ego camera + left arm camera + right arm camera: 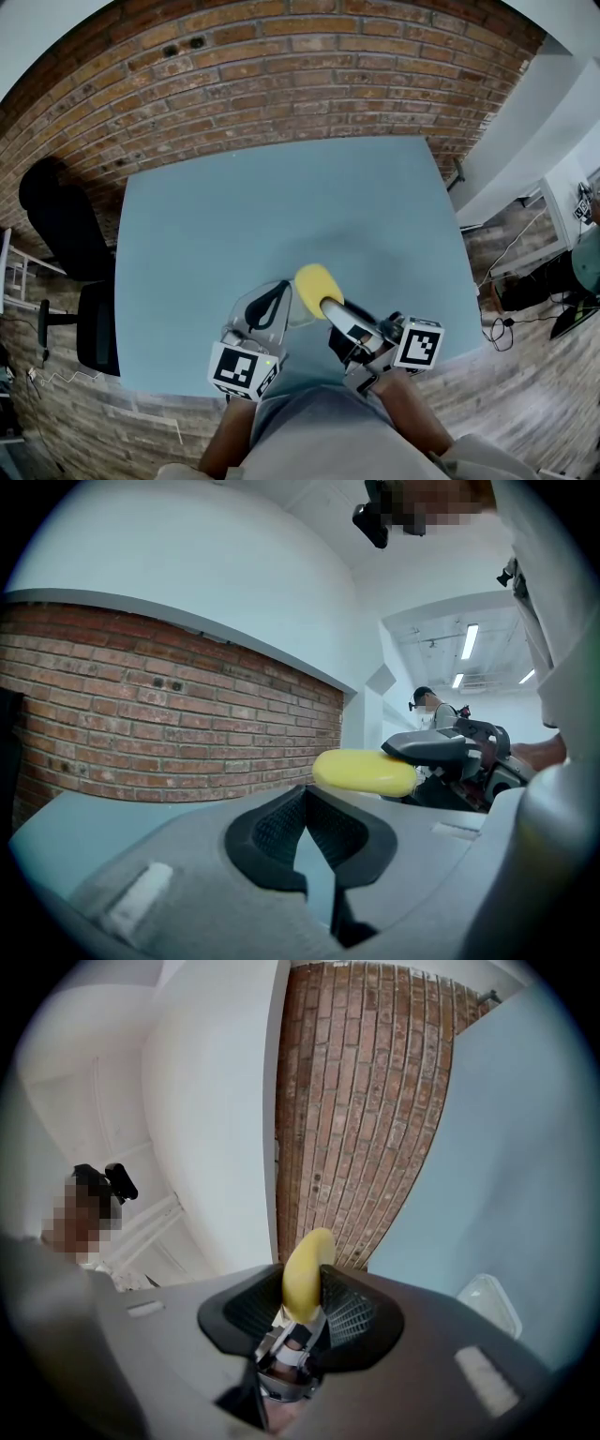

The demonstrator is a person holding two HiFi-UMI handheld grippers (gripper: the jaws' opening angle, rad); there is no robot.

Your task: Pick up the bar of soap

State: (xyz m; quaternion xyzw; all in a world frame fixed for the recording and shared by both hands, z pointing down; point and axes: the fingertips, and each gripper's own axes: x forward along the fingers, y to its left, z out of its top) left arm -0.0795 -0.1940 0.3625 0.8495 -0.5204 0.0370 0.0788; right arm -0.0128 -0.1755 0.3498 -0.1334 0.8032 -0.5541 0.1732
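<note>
The bar of soap (317, 289) is a yellow oval, held up above the near part of the blue table (281, 206). My right gripper (325, 303) is shut on it, its dark pads pressing on both flat sides. The right gripper view shows the soap (307, 1274) standing on edge between the pads of that gripper (309, 1299). My left gripper (272, 302) hovers just left of the soap, shut with nothing in it. In the left gripper view the soap (366, 772) sits just beyond the closed tips of my left gripper (305, 803), with the right gripper (441, 752) behind it.
A clear plastic tray (487, 1302) lies on the table near the front edge. A brick wall (281, 66) runs along the table's far side. A black chair (66, 234) stands at the left. A person (429, 705) stands in the far room.
</note>
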